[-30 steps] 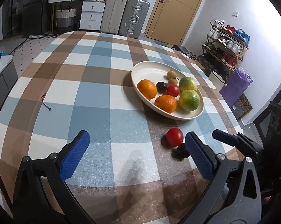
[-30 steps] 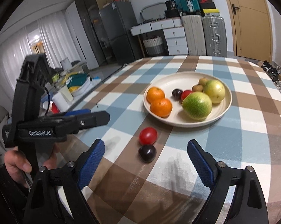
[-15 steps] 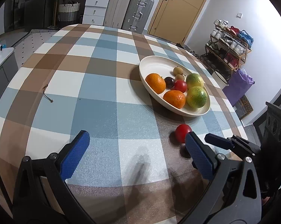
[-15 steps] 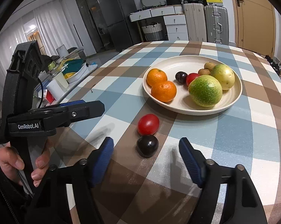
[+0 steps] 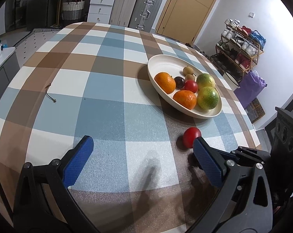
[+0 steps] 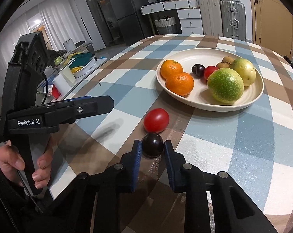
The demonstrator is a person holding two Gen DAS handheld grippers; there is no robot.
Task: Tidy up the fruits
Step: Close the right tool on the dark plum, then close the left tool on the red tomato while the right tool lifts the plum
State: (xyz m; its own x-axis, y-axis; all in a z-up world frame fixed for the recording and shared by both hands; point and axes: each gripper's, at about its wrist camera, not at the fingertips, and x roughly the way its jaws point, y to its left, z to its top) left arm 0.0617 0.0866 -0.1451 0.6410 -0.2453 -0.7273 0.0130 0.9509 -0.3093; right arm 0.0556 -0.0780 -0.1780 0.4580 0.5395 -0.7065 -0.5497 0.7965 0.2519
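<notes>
A cream bowl holds two oranges, two green-yellow fruits, a dark plum, a red tomato and small brown fruits; it also shows in the left wrist view. A loose red tomato lies on the checked tablecloth before the bowl, seen also in the left wrist view. A dark plum sits just in front of it. My right gripper has its blue pads closed against the plum's sides on the table. My left gripper is open and empty, held above the cloth left of the fruit.
A small brown stem lies on the cloth at the left. The table edge runs close to the right of the bowl. Suitcases, drawers and a shoe rack stand beyond the table.
My right gripper moved forward and down onto the dark plum and closed from wide open to the plum's width. My left gripper drifted slightly and stayed open.
</notes>
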